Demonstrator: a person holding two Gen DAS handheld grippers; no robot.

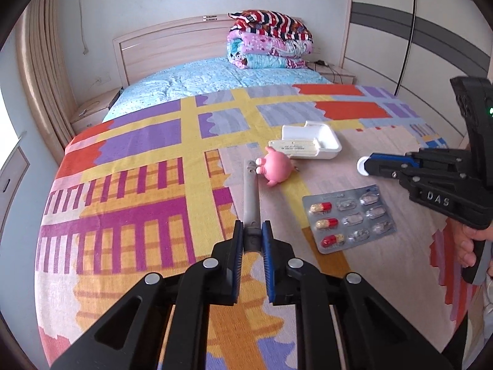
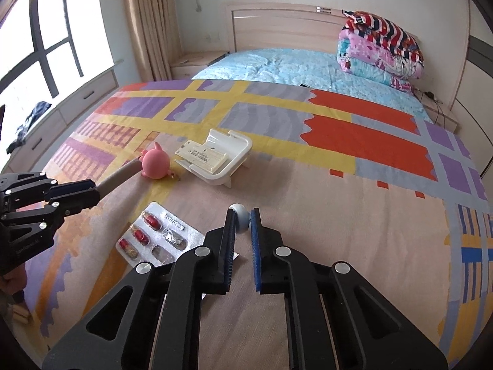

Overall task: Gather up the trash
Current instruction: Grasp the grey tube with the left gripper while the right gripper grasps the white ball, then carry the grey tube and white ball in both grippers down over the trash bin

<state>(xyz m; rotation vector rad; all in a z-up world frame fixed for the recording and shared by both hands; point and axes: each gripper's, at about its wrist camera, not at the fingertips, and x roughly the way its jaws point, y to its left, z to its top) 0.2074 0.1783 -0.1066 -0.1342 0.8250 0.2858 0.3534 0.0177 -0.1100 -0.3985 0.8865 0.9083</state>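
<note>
Left hand-held gripper (image 1: 252, 226), nearest the left wrist camera: blue pads are pinched on the near end of a grey metal bar (image 1: 250, 194). The bar is seen stretched away over the patterned blanket (image 1: 138, 185) on the bed, its far end just beside a pink pig toy (image 1: 276, 167).

Right hand-held gripper (image 2: 241, 217): a small pale blue-white round object (image 2: 241, 218) is clamped between the pads. What the object is cannot be told.

A blister pack (image 1: 348, 218) is laid flat on the blanket, between the two grippers and in neither of them. In the right wrist view it sits just left of the gripper and is partly covered by the left finger. Silver foil is noted, with three red-and-yellow capsules in one column; the other pockets appear crushed and clear.

A white plastic tray (image 1: 320, 137) carrying a cream printed card (image 1: 292, 147) is seen beyond the toy, close to it.

Left wrist view only: the right gripper is shown side-on, the pale round object protruding from its tip. The bar's whole length is also visible.

Right wrist view only: a window (image 2: 46, 46), a curtain (image 2: 148, 21), and the tray's small legs are shown. The bar is partly hidden behind the toy.

Folded quilts (image 1: 268, 41) are stacked at the headboard (image 1: 172, 43).
</note>
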